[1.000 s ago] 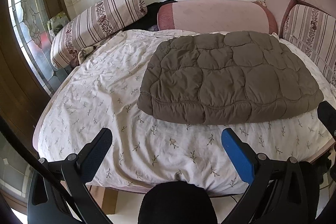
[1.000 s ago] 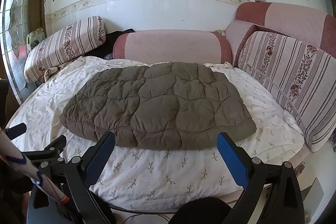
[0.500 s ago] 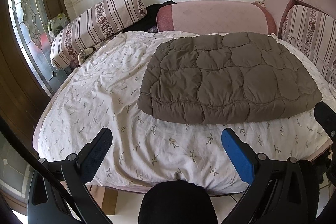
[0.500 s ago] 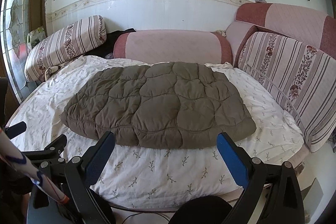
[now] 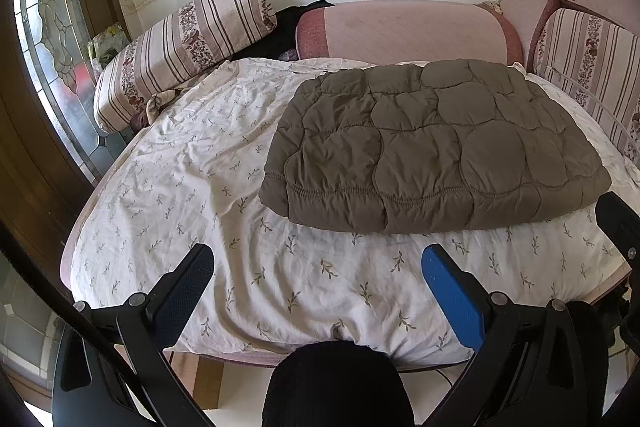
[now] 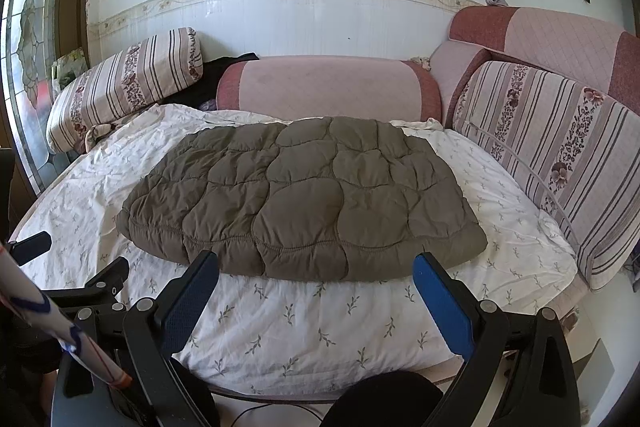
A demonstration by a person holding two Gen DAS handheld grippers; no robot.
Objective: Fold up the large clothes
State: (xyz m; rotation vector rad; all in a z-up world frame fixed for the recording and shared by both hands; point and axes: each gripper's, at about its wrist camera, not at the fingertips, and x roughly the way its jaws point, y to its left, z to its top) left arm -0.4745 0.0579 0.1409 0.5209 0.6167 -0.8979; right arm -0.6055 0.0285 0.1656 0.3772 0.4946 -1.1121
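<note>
A brown quilted padded garment (image 5: 436, 147) (image 6: 304, 199) lies folded into a flat rectangle on the white leaf-print sheet (image 5: 192, 155) (image 6: 304, 323), its elastic hem toward me. My left gripper (image 5: 318, 267) hangs open over the sheet's near edge, left of and short of the garment, holding nothing. My right gripper (image 6: 316, 275) is open too, just in front of the garment's hem, with nothing between its fingers. One black part of the right tool (image 5: 616, 223) shows at the left wrist view's right edge.
Striped cushions (image 5: 184, 47) (image 6: 552, 147) and pink bolsters (image 5: 404, 27) (image 6: 328, 87) ring the bed against the wall. A dark cloth (image 5: 288, 23) lies behind the cushions. A stained-glass window (image 5: 52, 39) stands on the left. A white sleeve (image 6: 60, 327) crosses the lower left.
Both grippers have eased slightly nearer to the bed, so the garment sits a little lower in each view. The garment itself has not moved.
</note>
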